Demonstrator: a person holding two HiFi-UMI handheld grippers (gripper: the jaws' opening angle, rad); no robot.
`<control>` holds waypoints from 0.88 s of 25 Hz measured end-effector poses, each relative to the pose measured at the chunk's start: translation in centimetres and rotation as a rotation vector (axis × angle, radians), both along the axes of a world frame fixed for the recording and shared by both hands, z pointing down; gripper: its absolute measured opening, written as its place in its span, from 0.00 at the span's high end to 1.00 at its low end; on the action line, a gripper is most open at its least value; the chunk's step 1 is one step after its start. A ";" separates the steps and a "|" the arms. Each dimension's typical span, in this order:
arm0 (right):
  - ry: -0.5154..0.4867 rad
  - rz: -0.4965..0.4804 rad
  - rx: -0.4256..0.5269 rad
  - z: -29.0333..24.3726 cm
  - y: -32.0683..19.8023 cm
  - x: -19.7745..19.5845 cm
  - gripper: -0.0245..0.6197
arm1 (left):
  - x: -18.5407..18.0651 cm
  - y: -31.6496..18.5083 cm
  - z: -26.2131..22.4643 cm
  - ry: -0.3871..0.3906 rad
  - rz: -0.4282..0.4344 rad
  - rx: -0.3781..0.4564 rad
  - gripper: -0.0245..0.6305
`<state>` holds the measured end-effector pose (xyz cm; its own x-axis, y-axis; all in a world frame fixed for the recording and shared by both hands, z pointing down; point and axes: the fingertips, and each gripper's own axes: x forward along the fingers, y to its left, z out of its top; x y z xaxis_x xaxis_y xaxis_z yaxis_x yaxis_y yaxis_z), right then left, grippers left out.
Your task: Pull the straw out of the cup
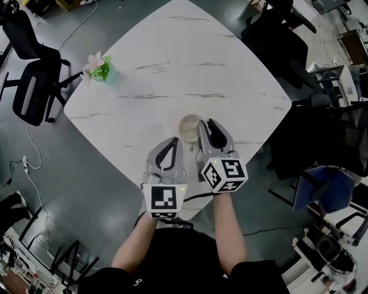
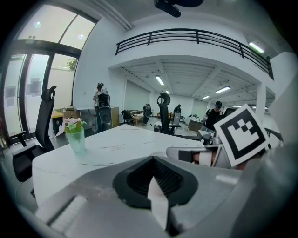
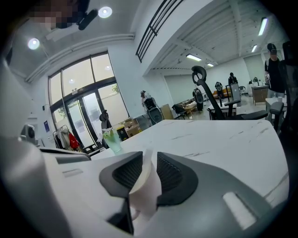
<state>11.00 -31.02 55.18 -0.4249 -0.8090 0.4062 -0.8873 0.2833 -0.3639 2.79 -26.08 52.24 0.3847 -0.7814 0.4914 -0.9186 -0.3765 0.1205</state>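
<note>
Head view: the cup (image 1: 188, 127) stands on the table (image 1: 172, 57) close to its near edge. The right gripper (image 1: 206, 122) is just beside its right. The left gripper (image 1: 172, 142) is nearer, to its left.

Left gripper view: jaws closed on a thin white strip (image 2: 158, 200).

Right gripper view: jaws apart, cup wall between them, pads not pressing it.

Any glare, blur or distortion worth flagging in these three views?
Head view: sharp and evenly lit, no glare on the table. Left gripper view: strong fisheye with dark corners, windows bright. Right gripper view: same fisheye, ceiling lights flare, near foreground soft.
</note>
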 end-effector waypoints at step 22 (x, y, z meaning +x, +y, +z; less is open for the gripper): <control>-0.028 0.013 0.081 -3.3 -0.3 -0.1 0.89 | -1.0 0.6 -2.6 -0.013 0.012 0.058 0.96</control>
